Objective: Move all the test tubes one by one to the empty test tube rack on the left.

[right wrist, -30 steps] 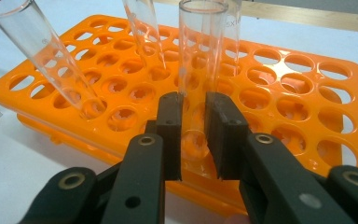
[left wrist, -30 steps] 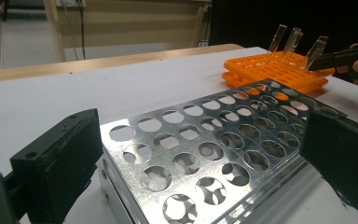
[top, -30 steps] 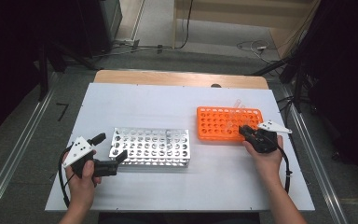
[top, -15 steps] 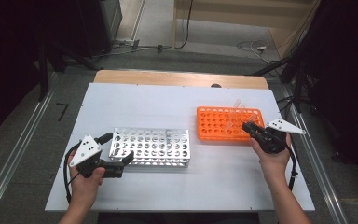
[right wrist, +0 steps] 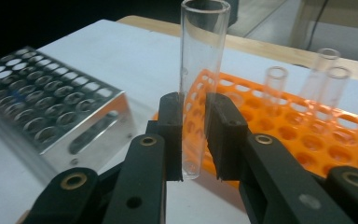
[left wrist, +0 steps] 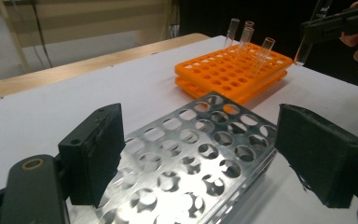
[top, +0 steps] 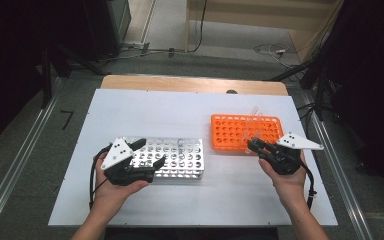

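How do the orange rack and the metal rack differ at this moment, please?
The orange rack is bright plastic; the metal rack is shiny silver. The orange rack has clear tubes standing in it; the metal rack's holes look empty. The left gripper, jaws just closing, straddles the metal rack; the right gripper holds a tube beside the orange rack. Both sit flat on the table.

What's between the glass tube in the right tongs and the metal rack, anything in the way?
Nothing visible. The right tongs hold the glass tube upright beside the orange rack; bare table lies between it and the metal rack. The left tongs straddle that rack's near end, their pads apart from it, and the holes there look empty.
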The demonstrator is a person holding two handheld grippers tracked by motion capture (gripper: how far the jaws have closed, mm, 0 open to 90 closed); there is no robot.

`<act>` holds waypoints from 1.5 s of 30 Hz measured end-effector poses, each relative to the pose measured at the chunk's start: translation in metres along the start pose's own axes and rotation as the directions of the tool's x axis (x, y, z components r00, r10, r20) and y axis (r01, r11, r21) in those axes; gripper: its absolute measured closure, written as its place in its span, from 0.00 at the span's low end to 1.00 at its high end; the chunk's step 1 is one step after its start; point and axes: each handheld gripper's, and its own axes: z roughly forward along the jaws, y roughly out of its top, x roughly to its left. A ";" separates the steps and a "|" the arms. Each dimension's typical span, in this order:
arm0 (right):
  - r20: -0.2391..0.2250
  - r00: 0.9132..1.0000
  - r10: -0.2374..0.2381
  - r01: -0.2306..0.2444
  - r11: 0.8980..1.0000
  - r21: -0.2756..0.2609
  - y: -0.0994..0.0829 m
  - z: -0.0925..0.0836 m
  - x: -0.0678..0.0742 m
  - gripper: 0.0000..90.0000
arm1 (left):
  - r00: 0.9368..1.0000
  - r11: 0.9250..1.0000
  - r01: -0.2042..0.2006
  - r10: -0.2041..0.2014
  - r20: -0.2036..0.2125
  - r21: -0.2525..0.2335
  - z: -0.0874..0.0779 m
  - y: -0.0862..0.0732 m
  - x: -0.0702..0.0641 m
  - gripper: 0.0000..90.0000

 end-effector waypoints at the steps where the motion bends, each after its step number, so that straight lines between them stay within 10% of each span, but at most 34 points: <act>1: -0.014 1.000 -0.009 0.009 1.000 0.002 0.000 0.000 0.005 0.82 | 1.000 1.000 -0.001 0.001 0.006 0.004 0.002 0.001 -0.002 0.19; 21: -0.187 0.967 -0.172 0.187 0.980 0.069 -0.001 0.018 0.085 0.82 | 0.984 0.998 -0.033 0.022 0.175 0.057 0.036 0.028 -0.050 0.38; 45: -0.237 0.925 -0.297 0.327 0.939 0.103 -0.008 0.028 0.129 0.82 | 0.948 0.995 -0.086 0.064 0.311 0.055 0.045 0.022 -0.076 0.75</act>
